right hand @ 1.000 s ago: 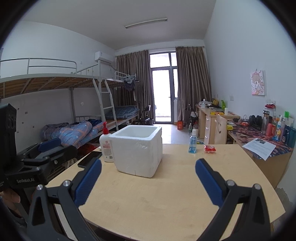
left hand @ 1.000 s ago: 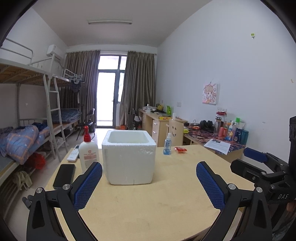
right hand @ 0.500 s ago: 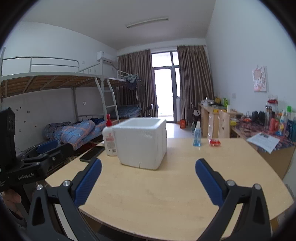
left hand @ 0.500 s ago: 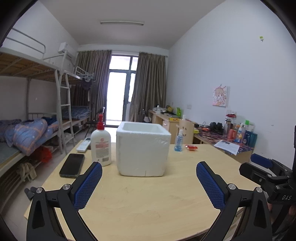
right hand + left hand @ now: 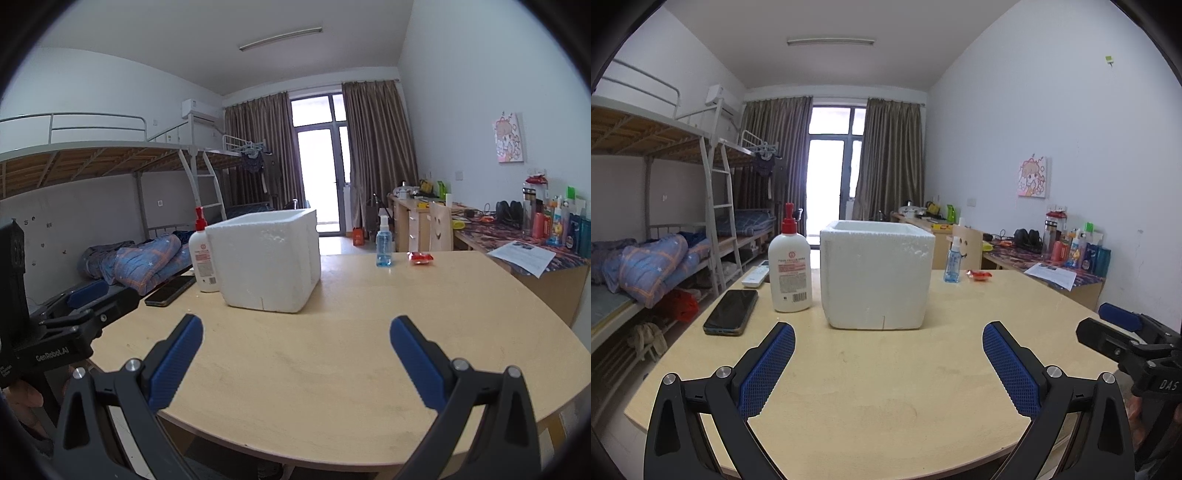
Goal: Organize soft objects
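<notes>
A white foam box stands open-topped on the round wooden table. A white lotion bottle with a red pump sits left of it. A small blue spray bottle and a red packet lie further back on the right. My left gripper is open over the near table edge, facing the box. My right gripper is open too, nothing between its fingers, and shows at the right in the left wrist view.
A black phone and a white remote lie at the table's left. Bunk beds with bedding line the left wall. A cluttered desk and chair stand behind on the right.
Both grippers have dropped lower and drawn back slightly, so the box's top opening is now nearly hidden. Both stay open.
</notes>
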